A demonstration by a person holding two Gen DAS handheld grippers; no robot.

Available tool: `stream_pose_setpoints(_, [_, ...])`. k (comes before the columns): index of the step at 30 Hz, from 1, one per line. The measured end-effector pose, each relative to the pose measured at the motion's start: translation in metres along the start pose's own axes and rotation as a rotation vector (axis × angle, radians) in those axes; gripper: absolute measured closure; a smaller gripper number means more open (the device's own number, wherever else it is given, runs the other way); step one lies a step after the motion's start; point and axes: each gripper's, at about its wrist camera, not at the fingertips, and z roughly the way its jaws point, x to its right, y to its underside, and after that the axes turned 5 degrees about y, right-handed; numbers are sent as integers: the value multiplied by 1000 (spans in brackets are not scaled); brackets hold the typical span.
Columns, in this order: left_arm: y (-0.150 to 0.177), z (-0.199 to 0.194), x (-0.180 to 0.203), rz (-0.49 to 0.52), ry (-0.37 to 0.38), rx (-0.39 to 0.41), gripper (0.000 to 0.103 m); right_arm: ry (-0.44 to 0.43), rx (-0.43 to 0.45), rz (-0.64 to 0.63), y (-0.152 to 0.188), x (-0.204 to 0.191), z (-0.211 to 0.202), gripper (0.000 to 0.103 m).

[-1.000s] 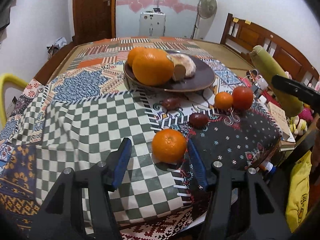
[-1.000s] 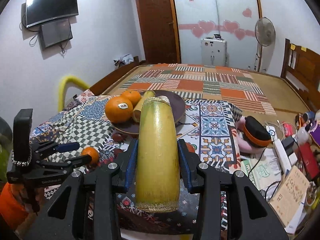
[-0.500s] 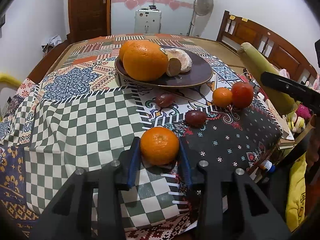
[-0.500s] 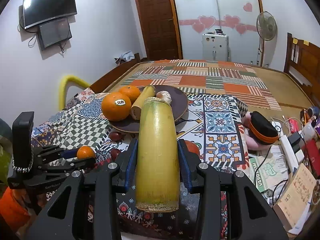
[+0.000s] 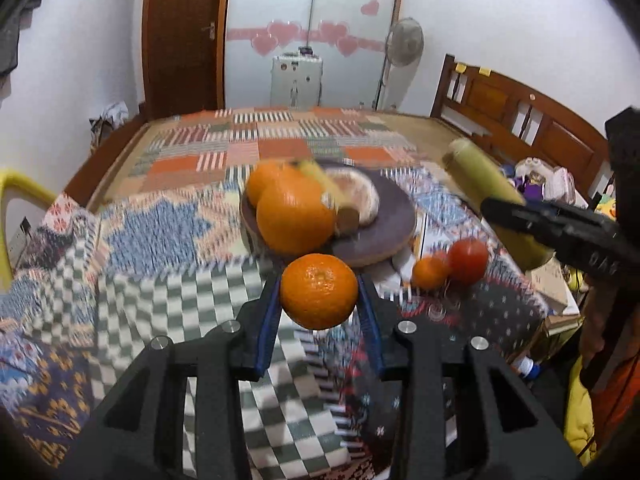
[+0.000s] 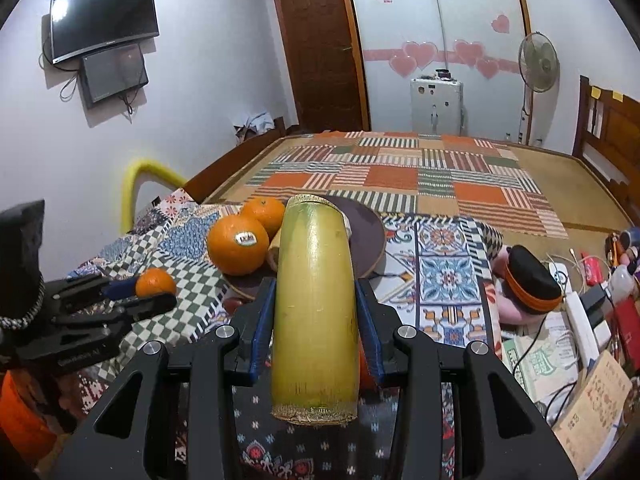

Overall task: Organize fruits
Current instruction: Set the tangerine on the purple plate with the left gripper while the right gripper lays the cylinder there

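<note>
My left gripper [image 5: 319, 300] is shut on a small mandarin [image 5: 319, 291] and holds it above the checked cloth, just in front of the dark plate [image 5: 394, 220]. The plate holds two big oranges [image 5: 294, 220], a pale peeled fruit and a stalk piece. My right gripper [image 6: 316, 320] is shut on a thick yellow-green sugarcane piece [image 6: 314, 308], held to the right of the plate; it also shows in the left wrist view [image 5: 492, 196]. A small mandarin [image 5: 429, 273] and a red tomato [image 5: 468, 255] lie on the cloth right of the plate.
The table carries a patchwork cloth [image 5: 132, 240]. A yellow chair back [image 5: 16, 196] stands at the left. Right of the table lie a black and orange case [image 6: 528, 276], cables, books and bottles. A wooden bed frame [image 5: 516, 108] stands behind.
My left gripper closed on the small mandarin and lifted it off the cloth toward the plate. My right gripper keeps holding the sugarcane piece, almost unmoved.
</note>
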Motion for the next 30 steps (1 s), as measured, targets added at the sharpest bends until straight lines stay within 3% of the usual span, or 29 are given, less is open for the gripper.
stream_pose_setpoints(7, [-35,-2,1,25,-10,57,66,3,22,-20,-14,-4,5,67])
stream_pose_setpoints(19, [-74,28,-3,57,-21,70,66,17,24,-44,-41,-1,36,67])
stream_pose_setpoints(24, [-83,47,-6,73,-24,51,66,25,-4,-43,-49,5,55,67])
stream_pose_setpoints(30, [-90,82,-12,81,-18,-26,66,24,-68,-35,-56,14,77,67])
